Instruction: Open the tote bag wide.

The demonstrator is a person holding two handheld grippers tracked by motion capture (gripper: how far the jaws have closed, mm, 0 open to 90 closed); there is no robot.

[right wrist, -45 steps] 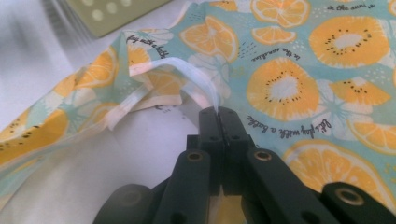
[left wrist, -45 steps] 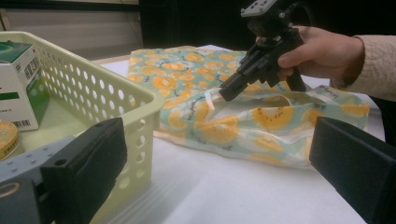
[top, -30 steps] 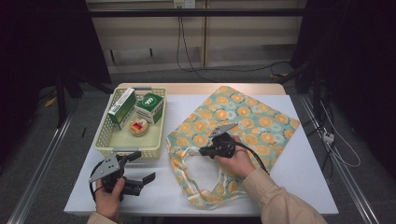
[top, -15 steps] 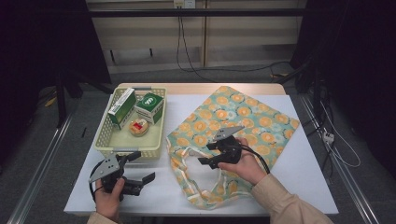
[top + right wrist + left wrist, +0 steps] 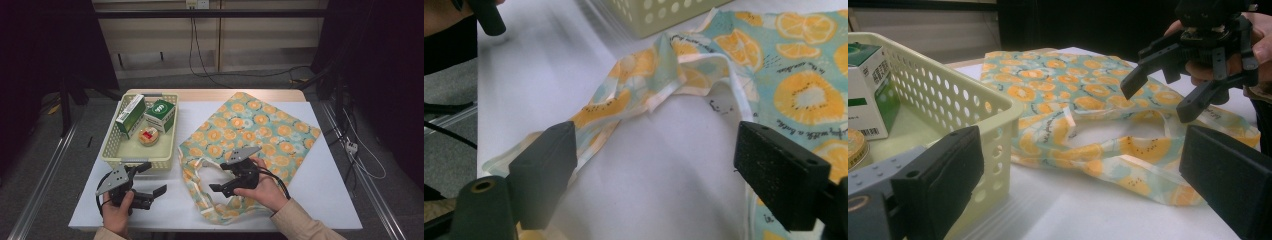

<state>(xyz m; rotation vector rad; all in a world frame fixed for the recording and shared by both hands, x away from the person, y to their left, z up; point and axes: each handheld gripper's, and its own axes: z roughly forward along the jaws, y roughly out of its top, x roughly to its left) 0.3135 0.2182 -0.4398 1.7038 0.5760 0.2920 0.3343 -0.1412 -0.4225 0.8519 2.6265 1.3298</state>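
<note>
now the right claw (image 5: 223,176) hangs just above the fabric bag (image 5: 260,135), over the handle loops (image 5: 200,172) at the bag's near left end. its jaws have just been opening and stand wide apart, released, with nothing pinched between them; in the right gripper view the crumpled handle strip (image 5: 659,95) lies on the white worktop (image 5: 664,170) beyond the two black pads, apart from both. the bag, printed with orange slices on a pale green ground, lies flat across the middle and right of the worktop (image 5: 330,190), its far corner reaching toward the wooden far edge. the right hand (image 5: 267,187) wraps the gripper body, and a beige sleeve (image 5: 305,225) comes in from the near edge.

the left claw (image 5: 154,177) sits at the near left of the worktop, just near of the basket (image 5: 112,150), pointing right toward the bag. its jaws are spread and released, empty; in the left gripper view the basket wall (image 5: 948,100) shows beside one pad and the bag's handles (image 5: 1128,150) lie ahead, with the other gripper hovering over them.

the pale yellow basket holds two green and white boxes (image 5: 160,115) and a small round tub (image 5: 148,136).
</note>
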